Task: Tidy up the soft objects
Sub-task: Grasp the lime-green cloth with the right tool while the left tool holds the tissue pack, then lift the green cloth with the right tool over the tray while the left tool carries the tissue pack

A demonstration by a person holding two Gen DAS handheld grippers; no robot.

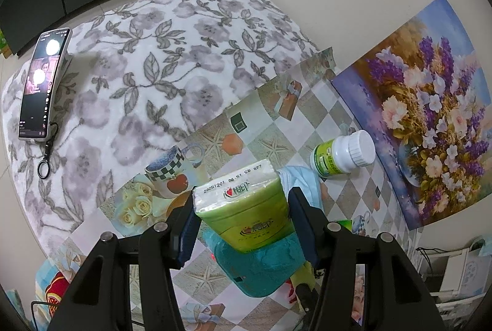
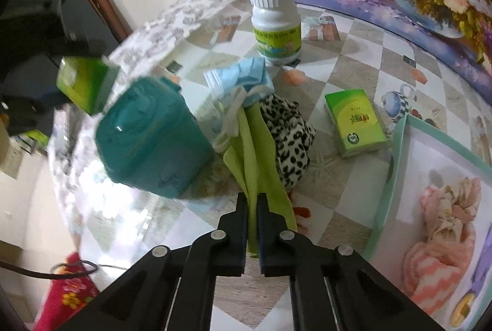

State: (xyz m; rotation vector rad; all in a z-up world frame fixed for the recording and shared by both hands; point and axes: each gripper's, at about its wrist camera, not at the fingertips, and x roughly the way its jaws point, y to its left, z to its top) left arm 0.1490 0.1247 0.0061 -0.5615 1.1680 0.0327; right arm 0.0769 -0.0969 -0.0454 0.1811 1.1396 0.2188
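Surface: your desk (image 2: 353,60) wears a glossy checked cloth printed with cups and roses; a floral fleece blanket (image 1: 147,60) covers its far part, a phone (image 1: 40,82) lying on it. A flower painting (image 1: 430,103) leans on the cream wall.

Items: white pill bottle (image 2: 275,26), teal container (image 2: 153,137), blue face mask (image 2: 243,76), leopard-print cloth (image 2: 289,134), second tissue pack (image 2: 356,122) flat, all close together; a mint-rimmed tray (image 2: 396,165) holding a pink striped cloth (image 2: 442,226).

Your left gripper (image 1: 243,208) clamps a green tissue pack (image 1: 246,208) above the teal container. Your right gripper (image 2: 252,202) has pinched closed on the lime-green cloth (image 2: 255,152), which lies against the leopard cloth.
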